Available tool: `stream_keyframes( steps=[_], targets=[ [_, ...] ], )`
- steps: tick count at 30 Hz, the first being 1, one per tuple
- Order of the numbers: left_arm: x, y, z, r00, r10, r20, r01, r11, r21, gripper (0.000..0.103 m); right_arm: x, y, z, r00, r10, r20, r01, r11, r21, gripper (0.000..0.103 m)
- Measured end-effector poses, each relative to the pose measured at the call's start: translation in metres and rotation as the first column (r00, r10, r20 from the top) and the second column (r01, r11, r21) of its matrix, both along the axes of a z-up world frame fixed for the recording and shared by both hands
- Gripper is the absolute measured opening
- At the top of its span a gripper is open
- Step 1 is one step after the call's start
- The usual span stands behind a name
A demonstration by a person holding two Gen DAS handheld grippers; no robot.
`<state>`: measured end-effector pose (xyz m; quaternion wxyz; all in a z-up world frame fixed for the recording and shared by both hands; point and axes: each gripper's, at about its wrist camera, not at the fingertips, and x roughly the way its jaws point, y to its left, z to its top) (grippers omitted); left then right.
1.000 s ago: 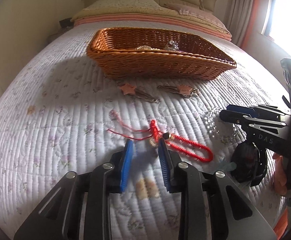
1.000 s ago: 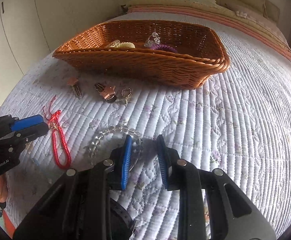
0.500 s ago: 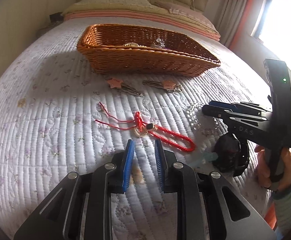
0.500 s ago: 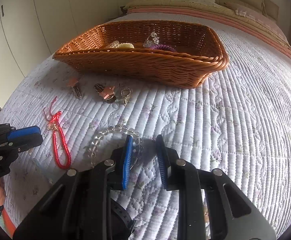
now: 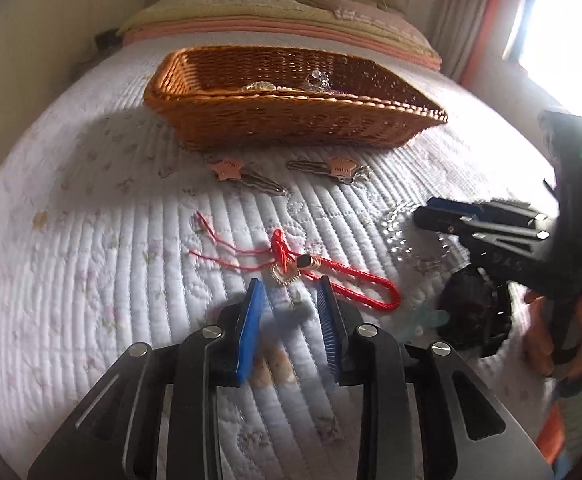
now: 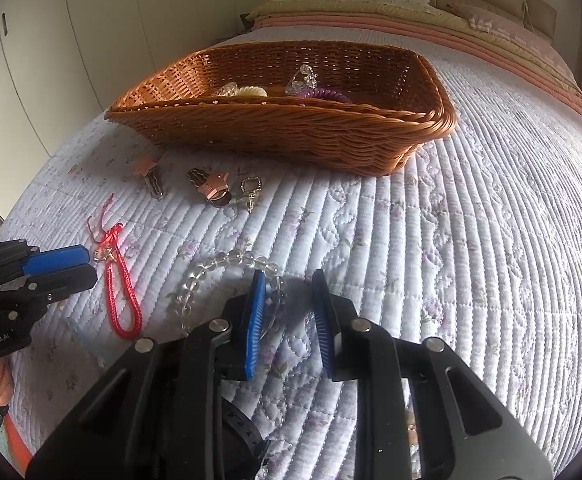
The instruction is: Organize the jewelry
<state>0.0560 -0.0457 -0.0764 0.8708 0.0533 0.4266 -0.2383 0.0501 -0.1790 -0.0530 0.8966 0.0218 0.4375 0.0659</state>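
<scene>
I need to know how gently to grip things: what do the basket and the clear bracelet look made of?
Basket: woven wicker or rattan, glossy brown, by its visible weave. Bracelet: clear round beads, glass or plastic, glinting; which one, the pictures cannot settle.

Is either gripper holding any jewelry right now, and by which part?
Nothing is held. The left gripper is open just short of the red cord charm; the right gripper is open, one finger over the clear bead bracelet.

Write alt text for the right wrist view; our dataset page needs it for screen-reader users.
The open right gripper hovers over a clear bead bracelet on a quilted bedspread. Left of it lie a red cord charm and the left gripper; beyond are hair clips and a wicker basket.
</scene>
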Motion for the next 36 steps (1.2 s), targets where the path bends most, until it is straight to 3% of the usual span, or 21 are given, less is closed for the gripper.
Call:
stream_keyframes(
  steps=[4, 10, 12, 15, 27, 28, 29, 31, 36],
  targets=[
    [0.004, -0.019, -0.004, 0.998, -0.030, 0.063, 0.022, 0.992, 0.124, 0.029, 0.001, -0.003, 0.000, 1.000, 0.004, -0.003, -0.004, 1.000, 0.012, 0.021],
    [0.012, -0.026, -0.006, 0.992, -0.094, 0.088, 0.079, 0.984, 0.157, 0.030, 0.002, -0.004, -0.001, 1.000, 0.007, -0.003, -0.007, 1.000, 0.017, 0.021],
    [0.010, -0.031, -0.006, 0.988, -0.115, 0.105, 0.095, 0.979, 0.183, 0.026, 0.002, -0.004, -0.001, 1.000, 0.007, -0.001, -0.007, 1.000, 0.015, 0.021],
    [0.006, -0.035, -0.005, 0.983, -0.137, 0.123, 0.110, 0.973, 0.205, 0.014, 0.000, -0.004, -0.001, 1.000, 0.006, 0.007, -0.006, 1.000, 0.015, 0.010],
    [-0.017, -0.001, 0.007, 0.992, -0.044, 0.120, 0.038, 0.998, 0.057, 0.013, -0.011, -0.013, 0.005, 0.999, -0.033, 0.041, 0.030, 0.997, 0.069, 0.006],
    [-0.019, 0.003, 0.009, 0.992, -0.040, 0.122, 0.037, 0.999, 0.025, 0.012, -0.014, -0.015, 0.006, 0.998, -0.038, 0.045, 0.035, 0.996, 0.077, 0.006],
    [-0.020, 0.007, 0.011, 0.993, -0.038, 0.115, 0.040, 0.999, -0.010, 0.001, -0.015, -0.017, 0.008, 0.998, -0.043, 0.049, 0.038, 0.996, 0.085, 0.006],
    [-0.021, 0.012, 0.015, 0.994, -0.035, 0.102, 0.041, 0.998, -0.056, 0.000, -0.016, -0.021, 0.009, 0.997, -0.054, 0.050, 0.048, 0.993, 0.105, 0.006],
    [-0.020, 0.013, 0.010, 0.996, -0.026, 0.083, 0.030, 0.998, -0.049, 0.000, -0.014, -0.025, 0.007, 0.997, -0.072, 0.029, 0.068, 0.991, 0.115, 0.006]
  ],
)
